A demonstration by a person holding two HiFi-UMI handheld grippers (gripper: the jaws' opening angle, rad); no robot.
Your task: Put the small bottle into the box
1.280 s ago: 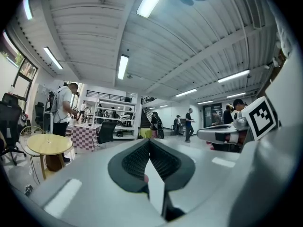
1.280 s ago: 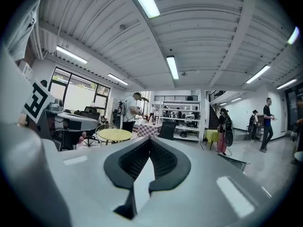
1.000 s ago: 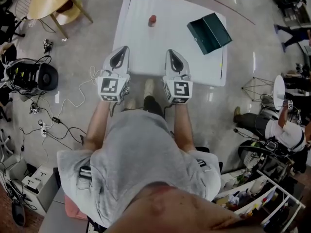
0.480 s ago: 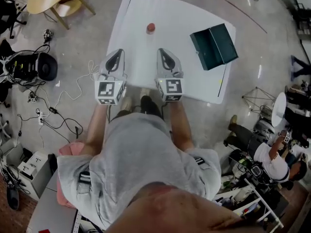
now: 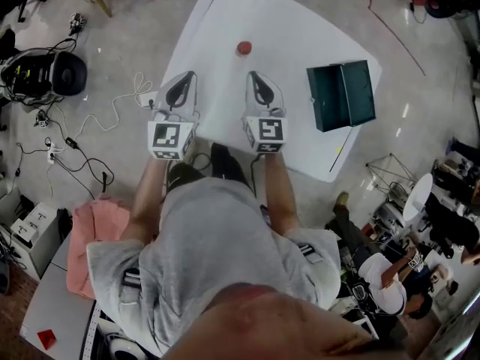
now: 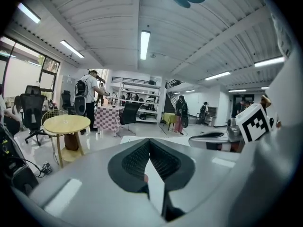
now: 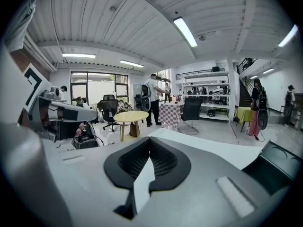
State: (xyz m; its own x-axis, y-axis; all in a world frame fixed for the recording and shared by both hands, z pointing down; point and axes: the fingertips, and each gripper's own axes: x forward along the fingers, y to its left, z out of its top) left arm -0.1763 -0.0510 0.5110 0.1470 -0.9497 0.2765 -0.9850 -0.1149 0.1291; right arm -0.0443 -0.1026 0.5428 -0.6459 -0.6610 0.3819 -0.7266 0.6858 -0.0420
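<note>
Left gripper (image 5: pixel 190 76) and right gripper (image 5: pixel 253 75) both closed, empty; small bottle (image 5: pixel 244 48) on table (image 5: pixel 289 28), well apart from open, empty box (image 5: pixel 343 96).

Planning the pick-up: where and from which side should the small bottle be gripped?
Likely grip the small bottle round its sides below the red top, right tool coming level from the near edge: it stands upright, apart from the box, ahead of that tool.

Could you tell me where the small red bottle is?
Head view: the small red bottle sits on the white table, left of the open dark green box.
</note>
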